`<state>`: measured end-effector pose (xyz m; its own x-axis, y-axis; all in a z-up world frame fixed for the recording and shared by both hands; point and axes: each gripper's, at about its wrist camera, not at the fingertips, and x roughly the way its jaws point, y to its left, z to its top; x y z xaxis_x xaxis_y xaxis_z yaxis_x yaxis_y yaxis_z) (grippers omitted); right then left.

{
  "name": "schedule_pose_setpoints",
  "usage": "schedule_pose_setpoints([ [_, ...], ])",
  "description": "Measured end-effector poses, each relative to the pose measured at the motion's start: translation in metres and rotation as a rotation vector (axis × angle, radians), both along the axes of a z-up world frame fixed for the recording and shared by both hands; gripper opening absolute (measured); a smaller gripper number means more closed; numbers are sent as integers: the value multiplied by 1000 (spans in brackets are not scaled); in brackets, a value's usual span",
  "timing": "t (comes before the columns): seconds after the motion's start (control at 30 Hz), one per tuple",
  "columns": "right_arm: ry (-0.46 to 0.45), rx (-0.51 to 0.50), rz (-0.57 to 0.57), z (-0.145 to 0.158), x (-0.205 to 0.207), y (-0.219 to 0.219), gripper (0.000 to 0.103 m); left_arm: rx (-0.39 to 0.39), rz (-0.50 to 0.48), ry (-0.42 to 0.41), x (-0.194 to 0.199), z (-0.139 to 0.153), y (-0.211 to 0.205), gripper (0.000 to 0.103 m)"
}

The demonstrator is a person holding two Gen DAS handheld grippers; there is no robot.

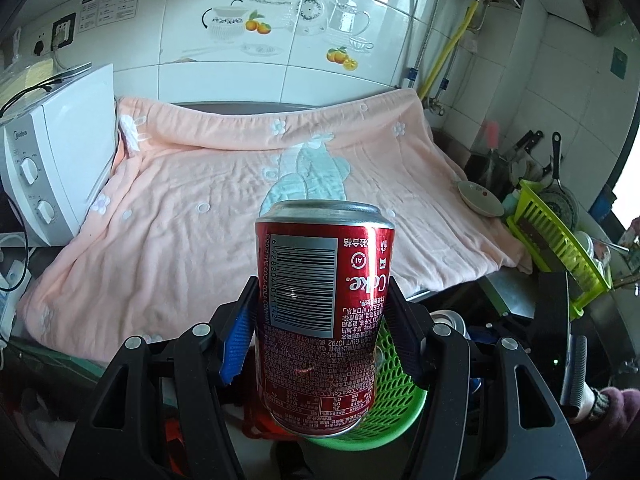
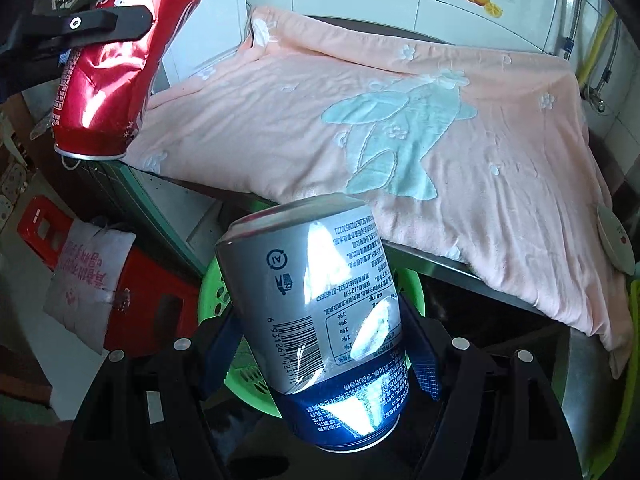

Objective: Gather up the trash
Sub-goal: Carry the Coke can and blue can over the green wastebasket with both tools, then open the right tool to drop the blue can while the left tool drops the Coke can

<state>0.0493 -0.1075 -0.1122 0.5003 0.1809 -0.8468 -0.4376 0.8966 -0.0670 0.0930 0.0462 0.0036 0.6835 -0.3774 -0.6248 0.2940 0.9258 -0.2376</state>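
Covering most of the desk [image 1: 508, 292], a pink blanket [image 1: 224, 208] with a pale blue figure lies wrinkled and bare, its front edge hanging over the rim. A white microwave [image 1: 52, 160] stands at its left end, touching the cloth; a green dish rack [image 1: 560, 248] and a small plate [image 1: 480, 199] sit at its right end. Below the desk edge stands a green mesh basket [image 2: 218, 292], a red stool [image 2: 152, 280] beside it with a printed bag [image 2: 86, 280] hanging in front.

Left tongs [image 1: 320, 332] are clamped on a red can [image 1: 322, 312], held upside down, the pads pressing its two sides partway down the body. In the right view the same can [image 2: 116, 64] appears dented, tilted, up at the left, off the desk's left end. In the left view the basket [image 1: 388, 376] sits directly behind and under it, another can top [image 1: 450, 318] showing inside.

Right tongs [image 2: 320, 348] grip a silver-and-blue can [image 2: 316, 312], also upside down and leaning left, pads against its lower sides. It hangs above the basket, whose rim shows on either side of it.
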Motion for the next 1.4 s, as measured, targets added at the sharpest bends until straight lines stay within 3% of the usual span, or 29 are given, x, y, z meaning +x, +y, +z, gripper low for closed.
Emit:
schedule_pose_setpoints([
  [0.27,9,-1,-20,-8,1,-1,71,-8,10,-3,-4,2,4,59],
  [0.5,-2,10,-37,-5,-4,-6,78,-14,-2,-7,-8,3,0,59],
  [1.4,-89,90,-145,29,-59,-50,88,-40,-53,-3,-33,-1,-33,60],
])
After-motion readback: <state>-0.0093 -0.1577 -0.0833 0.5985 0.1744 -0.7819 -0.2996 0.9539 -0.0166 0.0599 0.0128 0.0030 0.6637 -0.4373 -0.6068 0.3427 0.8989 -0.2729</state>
